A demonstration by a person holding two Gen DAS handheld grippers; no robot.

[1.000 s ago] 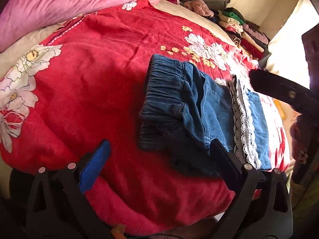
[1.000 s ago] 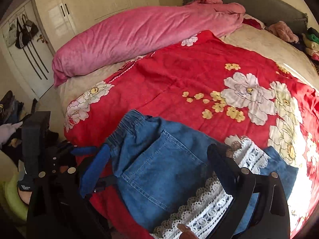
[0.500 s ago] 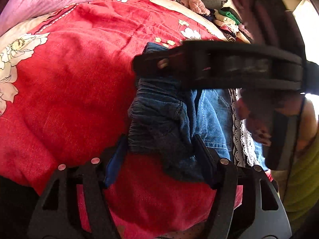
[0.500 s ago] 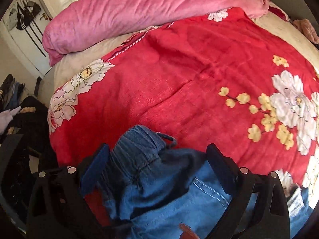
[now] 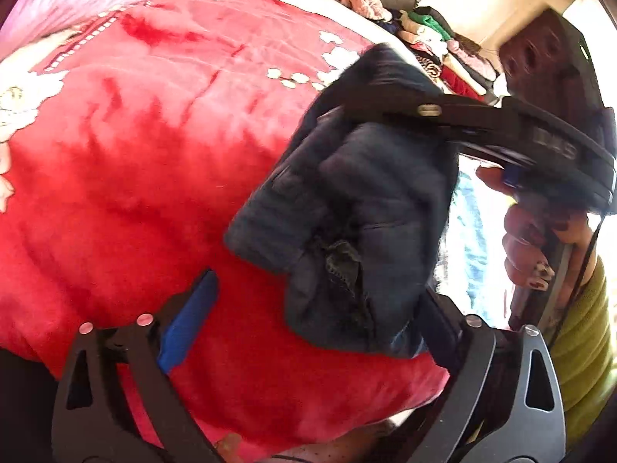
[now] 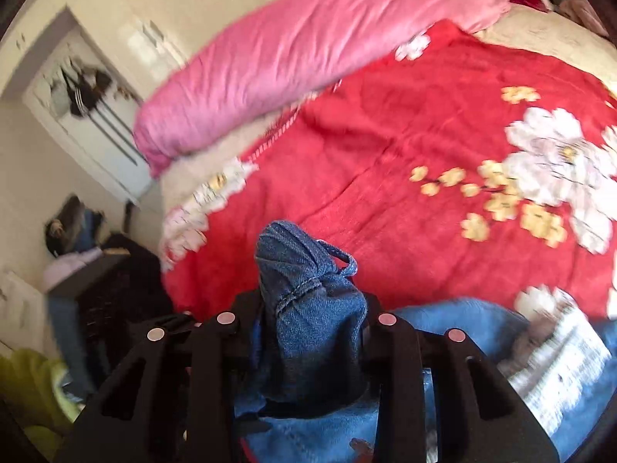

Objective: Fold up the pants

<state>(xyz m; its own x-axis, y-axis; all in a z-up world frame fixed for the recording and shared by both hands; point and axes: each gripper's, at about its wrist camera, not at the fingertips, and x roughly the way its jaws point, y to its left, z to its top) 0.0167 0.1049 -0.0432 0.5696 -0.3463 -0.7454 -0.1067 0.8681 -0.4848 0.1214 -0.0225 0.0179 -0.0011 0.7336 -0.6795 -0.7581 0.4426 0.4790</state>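
Blue denim pants (image 6: 308,308) with a white lace hem (image 6: 555,351) lie on a red floral blanket (image 6: 424,135). My right gripper (image 6: 308,316) is shut on the bunched waistband and lifts it off the bed. In the left wrist view the lifted waistband (image 5: 358,208) hangs dark from the right gripper's finger (image 5: 443,114), which a hand holds. My left gripper (image 5: 308,320) is open, its blue-padded finger (image 5: 189,328) left of the hanging cloth and the other finger right of it, under the cloth's lower edge.
A rolled pink quilt (image 6: 308,50) lies along the far side of the bed. A stack of folded clothes (image 5: 443,50) sits at the head end. A wardrobe (image 6: 96,115) and a pile of clothes (image 6: 77,231) stand beyond the bed's left edge.
My right gripper has closed on the waistband and raised it from the blanket. My left gripper, narrowed around the waistband half a second ago, has opened wider.
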